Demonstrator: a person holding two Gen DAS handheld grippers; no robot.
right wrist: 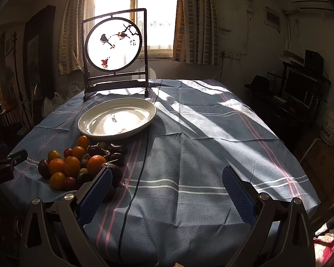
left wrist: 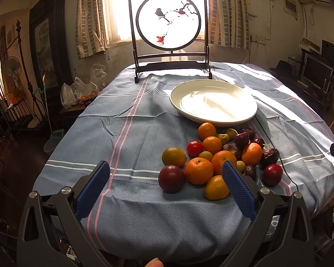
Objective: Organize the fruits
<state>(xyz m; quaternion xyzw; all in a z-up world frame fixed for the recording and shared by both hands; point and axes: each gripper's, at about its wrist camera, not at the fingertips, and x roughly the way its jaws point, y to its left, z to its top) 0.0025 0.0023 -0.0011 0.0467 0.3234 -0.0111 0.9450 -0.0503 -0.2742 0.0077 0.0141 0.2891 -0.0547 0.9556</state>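
A blue striped tablecloth [left wrist: 144, 133] covers the table, sunlit from the curtained window [right wrist: 153, 11] at upper centre; a framed bird screen [left wrist: 169, 22] stands at the far edge; the white plate [left wrist: 213, 100] sits right of centre. The fruit pile [left wrist: 216, 155] (oranges, dark plums, dates) lies just below the plate; left gripper [left wrist: 167, 187] and right gripper [right wrist: 167, 189] both gape wide, holding nothing.

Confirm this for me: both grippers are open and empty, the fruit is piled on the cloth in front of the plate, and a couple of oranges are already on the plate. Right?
Not quite. The plate holds no fruit; both wrist views show it bare. All the oranges sit in the fruit pile on the cloth. The rest stands: left gripper and right gripper are open, holding nothing.
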